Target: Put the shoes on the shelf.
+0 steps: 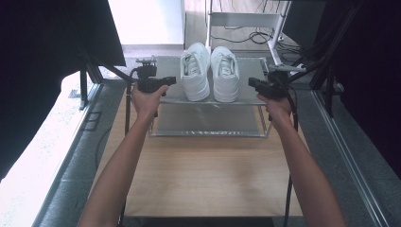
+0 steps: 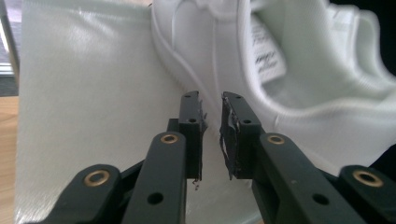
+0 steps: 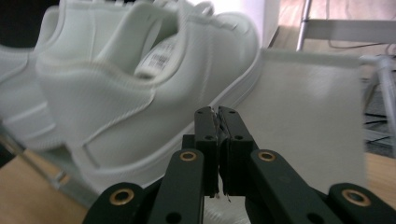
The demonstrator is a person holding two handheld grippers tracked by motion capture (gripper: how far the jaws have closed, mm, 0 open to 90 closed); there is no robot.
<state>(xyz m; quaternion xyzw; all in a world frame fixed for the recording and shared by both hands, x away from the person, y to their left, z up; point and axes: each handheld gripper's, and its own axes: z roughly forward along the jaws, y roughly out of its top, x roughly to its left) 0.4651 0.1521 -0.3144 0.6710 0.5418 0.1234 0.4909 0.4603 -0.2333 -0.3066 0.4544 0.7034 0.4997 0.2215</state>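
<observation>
Two white sneakers stand side by side, toes away from me, on the top shelf (image 1: 253, 98) of a small metal rack. My left gripper (image 1: 163, 83) hovers just left of the left sneaker (image 1: 196, 71); its jaws stand a narrow gap apart with nothing between them. In the left gripper view that gripper (image 2: 211, 100) points at the sneaker's side (image 2: 289, 56) near the heel. To the right of the right sneaker (image 1: 225, 73), my right gripper (image 1: 254, 84) is held level with it. In the right gripper view its jaws (image 3: 218, 112) are pressed together, empty, just short of the sneaker's sole (image 3: 116, 93).
The rack has a lower shelf (image 1: 208, 121) with nothing on it and stands at the far end of a wooden table (image 1: 208, 175). Black curtains hang on both sides. Cables and a white frame (image 1: 246, 21) lie on the floor beyond the rack.
</observation>
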